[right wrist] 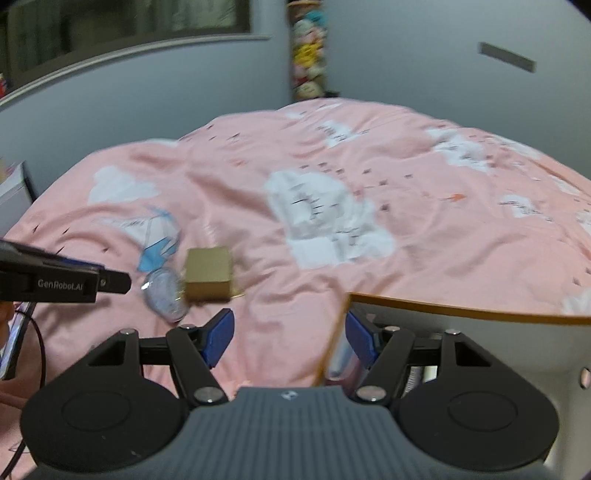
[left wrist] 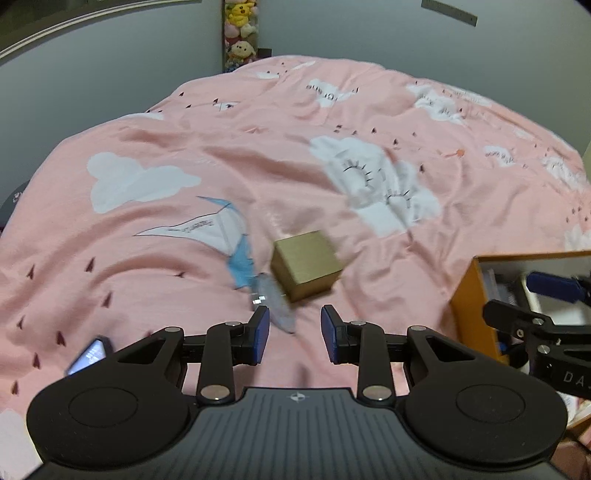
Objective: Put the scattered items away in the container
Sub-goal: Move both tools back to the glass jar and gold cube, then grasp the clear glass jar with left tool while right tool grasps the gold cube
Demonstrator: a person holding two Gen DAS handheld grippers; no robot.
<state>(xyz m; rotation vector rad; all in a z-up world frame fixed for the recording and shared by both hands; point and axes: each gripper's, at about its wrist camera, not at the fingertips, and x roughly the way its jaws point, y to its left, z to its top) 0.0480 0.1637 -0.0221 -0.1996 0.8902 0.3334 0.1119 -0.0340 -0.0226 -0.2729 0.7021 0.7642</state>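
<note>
A small gold box (left wrist: 304, 264) (right wrist: 208, 273) lies on the pink bedspread. A clear round plastic piece (left wrist: 275, 302) (right wrist: 164, 295) rests against its left side. My left gripper (left wrist: 294, 334) (right wrist: 123, 282) hovers just short of both, open, and its pads touch neither. The clear piece reaches toward its left finger. An orange-rimmed container (left wrist: 465, 306) (right wrist: 461, 314) with white walls sits to the right. My right gripper (right wrist: 290, 334) (left wrist: 513, 299) stands wide open over the container's near corner and holds nothing. Blurred items lie inside.
The bedspread (left wrist: 184, 147) (right wrist: 443, 240) is rumpled, with cloud prints. A lit phone (left wrist: 88, 356) (right wrist: 11, 343) lies at the near left, and a dark cable runs by it. Plush toys (left wrist: 240, 33) (right wrist: 308, 55) are stacked against the grey wall behind the bed.
</note>
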